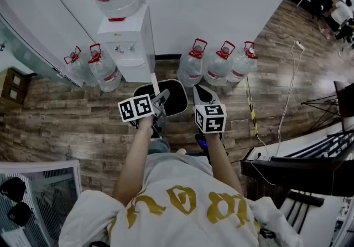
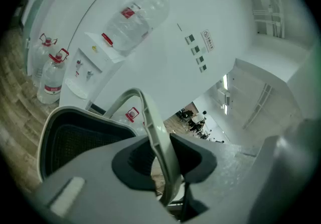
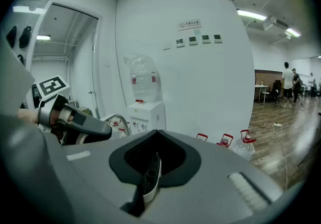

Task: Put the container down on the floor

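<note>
The container (image 1: pixel 176 98) is a black mesh basket with a pale hoop handle. It hangs above the wooden floor between both grippers. My left gripper (image 1: pixel 158 102) is shut on the handle (image 2: pixel 155 142), which arches up between its jaws, with the basket's black mesh (image 2: pixel 75 140) to the left of it. My right gripper (image 1: pixel 201 98) is shut on the basket's thin rim (image 3: pixel 150 175), seen edge-on between the jaws. From the right gripper view, the left gripper (image 3: pixel 83 123) shows at the left with the handle (image 3: pixel 116 120).
A white water dispenser (image 1: pixel 131 41) with a bottle on top stands against the wall straight ahead. Water bottles stand on the floor to its left (image 1: pixel 100 70) and right (image 1: pixel 220 64). A cable (image 1: pixel 287 96) and a black desk (image 1: pixel 301 168) lie to the right.
</note>
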